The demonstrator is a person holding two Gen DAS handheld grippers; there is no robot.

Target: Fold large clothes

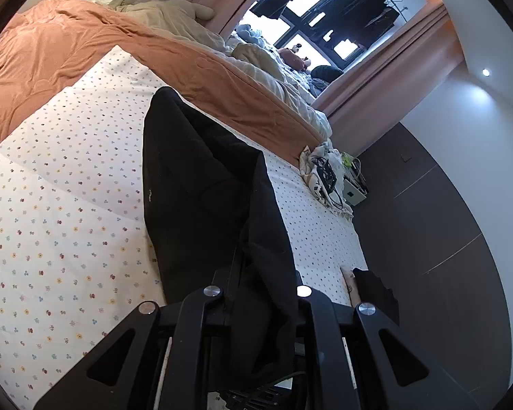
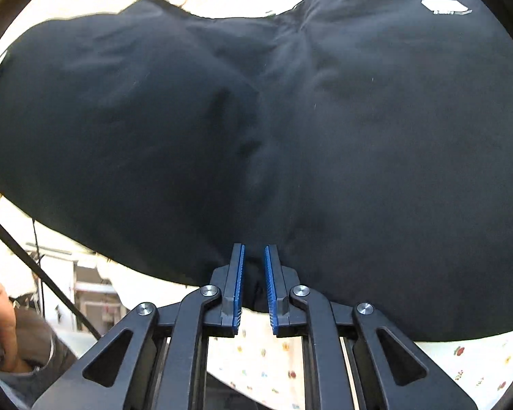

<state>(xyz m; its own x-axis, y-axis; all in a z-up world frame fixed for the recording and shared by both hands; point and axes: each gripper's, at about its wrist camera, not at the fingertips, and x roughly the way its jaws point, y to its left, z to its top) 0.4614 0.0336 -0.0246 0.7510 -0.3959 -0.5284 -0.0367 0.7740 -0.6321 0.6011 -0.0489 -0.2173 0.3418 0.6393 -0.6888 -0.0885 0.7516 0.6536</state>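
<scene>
Fingers (image 2: 238, 287) of our right gripper (image 2: 254, 287), lined with blue ribbed pads, stand close together and pinch a fold at the near edge of the black garment (image 2: 290, 130), which fills nearly the whole right wrist view and carries a small white label (image 2: 444, 6) near its top right. Below it we see the white floral bed sheet (image 2: 256, 365). On the left side, the fingers of our left gripper (image 1: 256, 294) are hidden by black cloth draped between the 2 linkage arms, so we cannot tell for sure how they stand, though the cloth rises straight out of that gap. From there the black garment (image 1: 195, 177) runs away across the floral sheet (image 1: 61, 184) of the bed, lying partly flat with one raised ridge toward us. An orange duvet (image 1: 68, 51) lies bunched along the far side of the bed, and a tangle of cables on pale cloth (image 1: 325, 174) sits at the bed's right edge, beside the dark floor (image 1: 427, 222).
</scene>
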